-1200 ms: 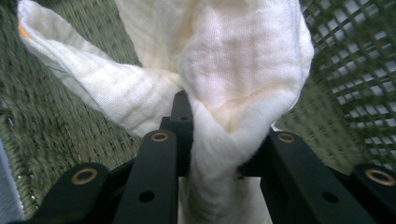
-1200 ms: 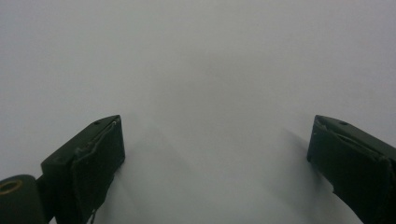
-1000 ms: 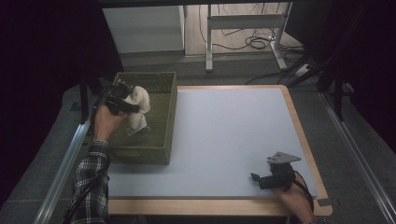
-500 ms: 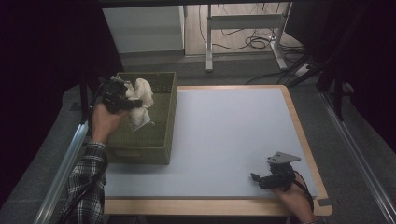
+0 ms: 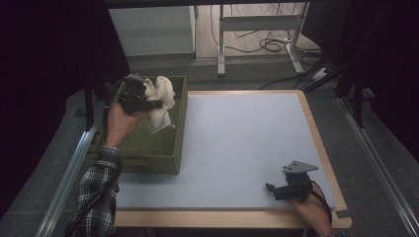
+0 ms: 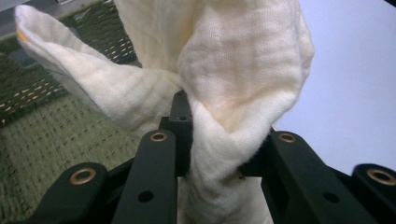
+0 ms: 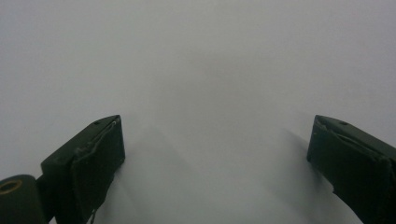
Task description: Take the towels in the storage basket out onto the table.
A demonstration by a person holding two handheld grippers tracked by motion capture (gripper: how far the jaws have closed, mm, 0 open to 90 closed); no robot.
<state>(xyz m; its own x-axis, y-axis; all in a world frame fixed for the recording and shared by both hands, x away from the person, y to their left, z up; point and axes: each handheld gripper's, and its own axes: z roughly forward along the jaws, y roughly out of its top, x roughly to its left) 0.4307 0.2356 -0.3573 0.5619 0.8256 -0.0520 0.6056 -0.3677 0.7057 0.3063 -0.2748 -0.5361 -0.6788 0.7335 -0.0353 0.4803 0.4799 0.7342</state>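
Observation:
A crumpled cream cloth (image 5: 160, 101) hangs above the green woven basket (image 5: 148, 153) at the table's left. My left gripper (image 5: 148, 101) is shut on the cloth and holds it over the basket's far end. In the left gripper view the black jaws pinch a fold of the cloth (image 6: 224, 93), with the basket's weave (image 6: 56, 140) beneath. My right gripper (image 5: 271, 188) rests low at the table's near right, pointing left. Its fingers (image 7: 95, 158) stand wide apart with nothing between them, just the pale table surface (image 7: 201, 70).
The pale blue table top (image 5: 237, 143) with a wooden rim (image 5: 321, 143) stretches between the basket and the right hand. A metal rail (image 5: 69, 173) runs along the left side. Desk legs and cables (image 5: 267, 44) lie on the floor beyond.
My left gripper has lifted the cloth higher and carried it toward the basket's far end. The right gripper has stayed where it was.

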